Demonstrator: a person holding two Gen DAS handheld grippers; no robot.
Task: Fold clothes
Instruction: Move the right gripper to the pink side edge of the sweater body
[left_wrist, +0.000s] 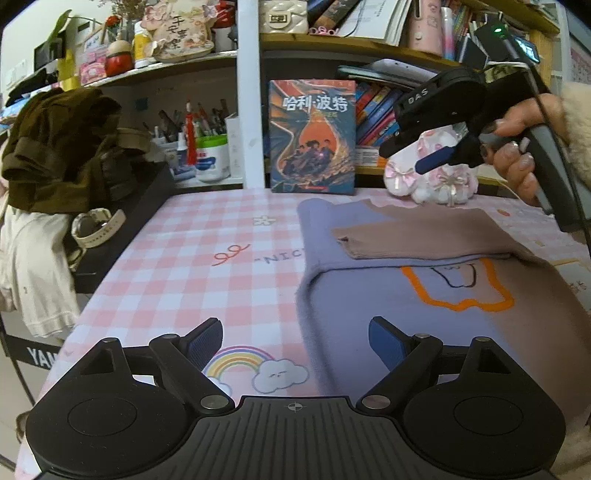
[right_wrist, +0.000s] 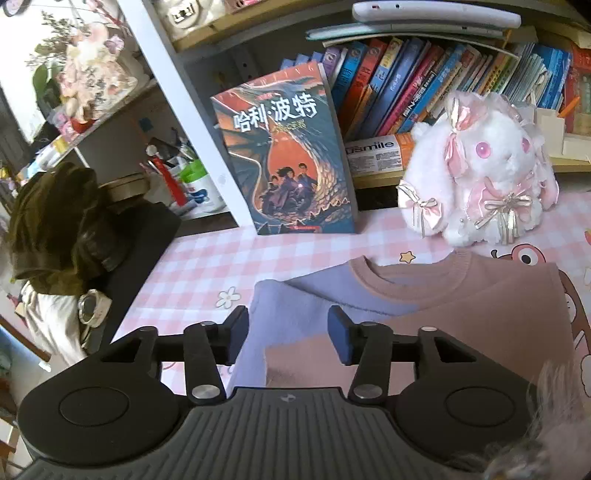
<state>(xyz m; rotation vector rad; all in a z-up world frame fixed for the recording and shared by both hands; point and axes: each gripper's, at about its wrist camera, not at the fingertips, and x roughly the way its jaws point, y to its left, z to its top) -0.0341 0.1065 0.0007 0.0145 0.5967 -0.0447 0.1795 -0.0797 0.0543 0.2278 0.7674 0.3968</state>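
A lilac and dusty-pink sweater (left_wrist: 406, 295) lies flat on the pink checked tablecloth (left_wrist: 184, 266), with both sleeves folded across its chest. An orange outline print (left_wrist: 461, 291) shows on its front. My left gripper (left_wrist: 295, 343) is open and empty, low over the sweater's left edge. My right gripper (right_wrist: 288, 332) is open and empty, held above the folded sleeve (right_wrist: 303, 354) near the collar (right_wrist: 406, 280). In the left wrist view the right gripper (left_wrist: 413, 155) hangs in the air above the sweater.
A Harry Potter book (left_wrist: 312, 136) leans on the shelf at the table's back edge. A white plush toy with pink bows (right_wrist: 480, 177) sits at the back right. Dark green clothes (left_wrist: 62, 147) and a white watch (left_wrist: 98, 227) lie at the left.
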